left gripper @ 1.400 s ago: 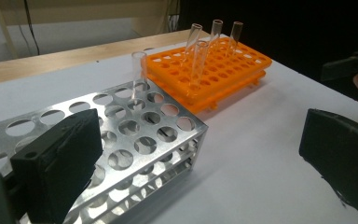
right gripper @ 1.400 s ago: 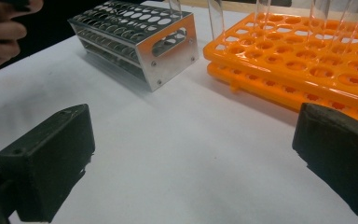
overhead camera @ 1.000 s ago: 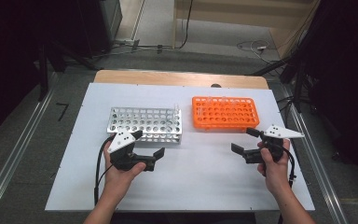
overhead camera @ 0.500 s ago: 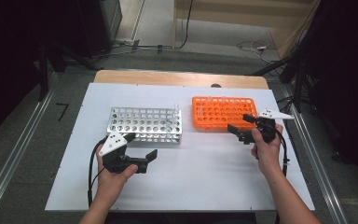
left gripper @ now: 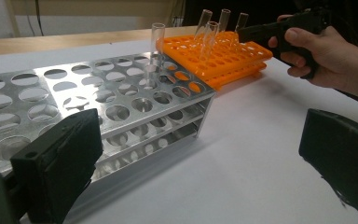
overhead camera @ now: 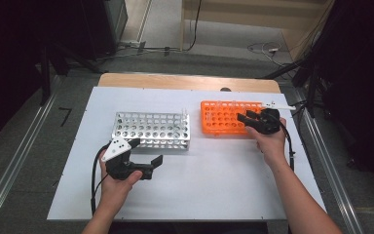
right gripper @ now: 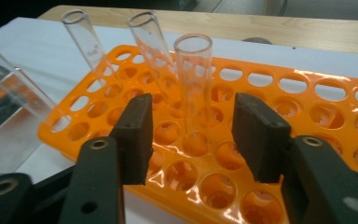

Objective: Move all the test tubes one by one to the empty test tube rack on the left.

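Observation:
An orange tube rack (overhead camera: 224,119) stands at the back right of the white board and holds several clear glass tubes. My right gripper (overhead camera: 246,117) reaches over its right part. One upright tube (right gripper: 193,93) stands between the jaws, which have just been closing; a gap still shows on each side of it, so the gripper (right gripper: 193,135) is open. A silver metal rack (overhead camera: 151,129) to the left carries one glass tube (left gripper: 157,46) near its far right corner. My left gripper (overhead camera: 146,151) rests open just in front of that rack with nothing between its fingers.
The white board (overhead camera: 214,190) lies on a wooden table whose far edge (overhead camera: 185,80) shows behind the racks. Dark floor, cables and metal rails surround the table. Bare board stretches in front of both racks.
My right gripper has moved from the board's front right away from the person to the orange rack, and its jaws have narrowed around a tube. The left gripper has stayed nearly in place.

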`<control>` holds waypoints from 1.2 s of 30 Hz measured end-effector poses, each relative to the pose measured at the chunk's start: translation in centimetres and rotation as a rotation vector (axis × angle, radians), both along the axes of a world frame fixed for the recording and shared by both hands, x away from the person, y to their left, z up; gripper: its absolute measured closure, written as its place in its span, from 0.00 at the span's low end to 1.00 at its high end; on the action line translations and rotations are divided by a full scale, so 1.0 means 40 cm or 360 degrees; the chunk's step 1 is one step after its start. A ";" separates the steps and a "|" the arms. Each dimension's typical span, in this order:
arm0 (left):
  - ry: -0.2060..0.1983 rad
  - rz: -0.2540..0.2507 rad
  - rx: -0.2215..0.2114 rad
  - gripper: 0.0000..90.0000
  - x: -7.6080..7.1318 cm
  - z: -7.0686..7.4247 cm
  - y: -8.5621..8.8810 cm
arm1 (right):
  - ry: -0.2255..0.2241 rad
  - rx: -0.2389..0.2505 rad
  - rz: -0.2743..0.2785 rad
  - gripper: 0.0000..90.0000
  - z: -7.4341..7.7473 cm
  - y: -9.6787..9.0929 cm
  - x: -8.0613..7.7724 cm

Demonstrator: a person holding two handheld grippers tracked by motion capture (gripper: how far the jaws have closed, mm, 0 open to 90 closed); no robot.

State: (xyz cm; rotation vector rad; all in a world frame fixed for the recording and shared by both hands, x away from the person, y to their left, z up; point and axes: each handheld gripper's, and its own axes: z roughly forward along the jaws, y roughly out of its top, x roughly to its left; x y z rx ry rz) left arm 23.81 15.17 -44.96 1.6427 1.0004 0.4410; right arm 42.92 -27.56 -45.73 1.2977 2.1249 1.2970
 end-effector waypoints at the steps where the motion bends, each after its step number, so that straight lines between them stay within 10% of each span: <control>1: 0.0001 0.0002 -0.0001 0.00 0.001 0.000 0.000 | 0.0011 -0.0003 -0.0001 0.56 -0.003 0.003 0.004; 19: 0.0010 0.0004 -0.0015 0.00 0.003 -0.001 0.005 | -0.0108 -0.0144 -0.0074 0.82 -0.042 0.051 0.018; 36: 0.0026 0.0002 -0.0002 0.00 0.007 -0.004 -0.001 | -0.0246 0.0024 -0.0013 0.82 0.044 0.025 -0.058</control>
